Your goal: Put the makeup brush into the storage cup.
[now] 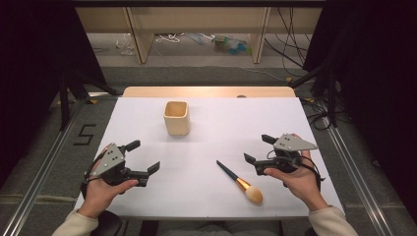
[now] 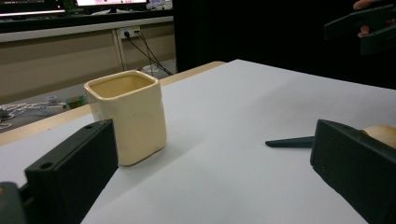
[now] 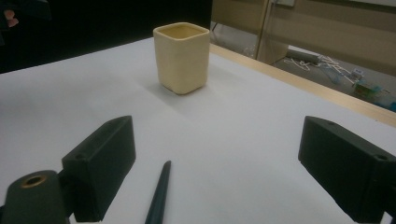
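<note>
Cream cup point(image 1: 176, 118) upright mid-table; brush point(image 1: 240, 182) lies btwn L gripper point(image 1: 145, 157) & R gripper point(image 1: 256, 148), both w/ jaws apart, nothing held.

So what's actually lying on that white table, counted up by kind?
Cream square cup: 1
Makeup brush, dark handle with a tan head: 1
Hand-held grippers, left gripper and right gripper, both open and holding nothing: 2
Total: 4

- The desk point(image 1: 147, 118) carries a white sheet, its wooden far edge showing.
- A cream square cup point(image 1: 176, 118) stands upright near the far edge.
- A makeup brush point(image 1: 240, 183) lies toward the near edge, bristles nearest it.
</note>
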Motion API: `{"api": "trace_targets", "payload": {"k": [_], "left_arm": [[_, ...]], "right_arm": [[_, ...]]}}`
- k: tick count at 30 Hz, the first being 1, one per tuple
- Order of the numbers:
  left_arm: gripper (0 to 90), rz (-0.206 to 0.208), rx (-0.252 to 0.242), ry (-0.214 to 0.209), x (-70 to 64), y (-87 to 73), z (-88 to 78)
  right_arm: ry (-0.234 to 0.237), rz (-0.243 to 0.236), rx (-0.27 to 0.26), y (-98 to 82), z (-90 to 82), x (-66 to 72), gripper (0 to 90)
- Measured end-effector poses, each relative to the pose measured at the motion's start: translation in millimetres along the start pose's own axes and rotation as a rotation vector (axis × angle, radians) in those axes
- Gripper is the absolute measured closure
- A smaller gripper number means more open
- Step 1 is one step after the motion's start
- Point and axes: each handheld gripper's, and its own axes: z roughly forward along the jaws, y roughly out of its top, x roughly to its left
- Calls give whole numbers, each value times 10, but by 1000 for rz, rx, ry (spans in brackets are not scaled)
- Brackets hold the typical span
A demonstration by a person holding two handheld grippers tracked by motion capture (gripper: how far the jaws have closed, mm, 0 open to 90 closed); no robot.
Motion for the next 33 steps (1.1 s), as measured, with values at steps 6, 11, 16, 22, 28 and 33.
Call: {"api": "trace_targets", "payload": {"k": [6, 11, 16, 22, 28, 33], "left_arm": [[6, -1, -1, -2, 3, -1, 3], [6, 3, 0, -2, 8, -2, 4], [6, -3, 1, -2, 2, -4, 7], [7, 0, 2, -4, 7, -4, 7], [8, -1, 4, -6, 8, -6, 8], [8, 1, 5, -9, 7, -7, 9]], "right_arm": [[17, 6, 86, 44, 180, 8, 144], [24, -9, 184, 97, 314, 21, 155], [50, -30, 363, 112, 425, 83, 157], [99, -16, 642, 129, 570, 158, 176], [111, 2, 827, 142, 678, 239, 231], [152, -16, 969, 100, 786, 330, 305]]}}
